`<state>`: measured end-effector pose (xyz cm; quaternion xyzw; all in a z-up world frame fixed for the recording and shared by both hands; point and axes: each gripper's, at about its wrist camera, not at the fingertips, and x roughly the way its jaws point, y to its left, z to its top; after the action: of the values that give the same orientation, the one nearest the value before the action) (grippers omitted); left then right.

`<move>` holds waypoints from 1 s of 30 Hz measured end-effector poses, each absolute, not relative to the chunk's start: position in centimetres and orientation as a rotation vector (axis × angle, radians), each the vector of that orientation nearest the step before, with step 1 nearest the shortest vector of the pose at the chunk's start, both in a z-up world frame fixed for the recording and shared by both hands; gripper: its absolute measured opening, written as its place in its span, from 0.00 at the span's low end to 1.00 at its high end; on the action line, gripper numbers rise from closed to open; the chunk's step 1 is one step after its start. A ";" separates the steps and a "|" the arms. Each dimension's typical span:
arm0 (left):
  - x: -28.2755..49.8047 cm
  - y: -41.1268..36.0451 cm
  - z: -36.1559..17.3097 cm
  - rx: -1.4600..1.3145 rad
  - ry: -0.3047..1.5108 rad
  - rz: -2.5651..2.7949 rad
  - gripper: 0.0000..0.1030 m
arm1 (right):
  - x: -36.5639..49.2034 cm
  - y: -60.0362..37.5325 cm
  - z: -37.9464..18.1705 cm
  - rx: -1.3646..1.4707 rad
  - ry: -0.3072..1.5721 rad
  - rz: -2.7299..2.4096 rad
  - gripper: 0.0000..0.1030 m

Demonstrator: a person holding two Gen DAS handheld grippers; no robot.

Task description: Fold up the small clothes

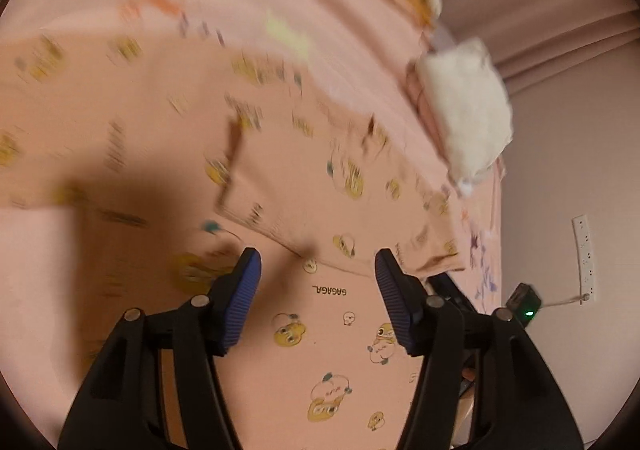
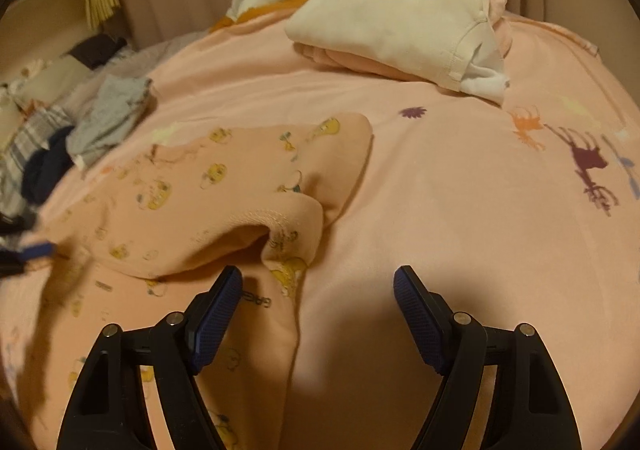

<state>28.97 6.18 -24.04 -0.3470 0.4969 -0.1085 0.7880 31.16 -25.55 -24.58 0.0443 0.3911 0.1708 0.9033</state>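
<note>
The pink printed garment (image 2: 224, 185) is looking like soft matt cloth; the gripper pads (image 2: 216, 318) are showing ribbed blue rubber on matt black plastic.

Warm, dim indoor light is tinting everything I am seeing pinkish. My left view is smearing with motion blur across the printed garment (image 1: 280, 177), while my right view is staying fairly sharp. Soft shadows are falling beneath both grippers, and the fisheye is bending and darkening the edges.

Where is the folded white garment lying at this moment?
In the right wrist view the folded white garment lies at the top right of centre, on a folded pink piece, beyond the duck-print garment on the pink blanket.
</note>
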 end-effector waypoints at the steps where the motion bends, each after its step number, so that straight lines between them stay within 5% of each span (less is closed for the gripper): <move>1: 29.6 5.7 -25.4 -0.772 1.116 -0.225 0.56 | 31.2 -25.8 -24.7 0.116 0.807 0.363 0.76; 6: 30.2 6.9 -26.6 -0.948 1.066 -0.229 0.58 | 31.5 -26.7 -24.9 0.189 0.787 0.386 0.76; 11: 31.5 7.8 -27.2 -1.039 1.010 -0.203 0.55 | 31.8 -26.7 -25.3 0.199 0.790 0.383 0.36; 14: 31.6 7.5 -26.8 -1.001 0.972 -0.157 0.47 | 32.0 -27.3 -25.6 0.242 0.798 0.384 0.29; 16: 31.8 7.4 -26.8 -0.974 0.954 -0.126 0.39 | 32.0 -27.8 -25.7 0.254 0.800 0.385 0.28; 19: 32.2 7.0 -26.9 -0.855 0.949 -0.049 0.14 | 31.8 -27.6 -25.6 0.238 0.799 0.381 0.28; 30: 31.2 9.4 -22.9 -0.717 0.772 0.049 0.11 | 31.7 -27.6 -25.7 0.240 0.795 0.395 0.28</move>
<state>31.16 9.44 -22.86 -0.3423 0.3686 0.0234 0.8640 31.74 -27.63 -25.70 0.1156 0.3836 0.1905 0.8962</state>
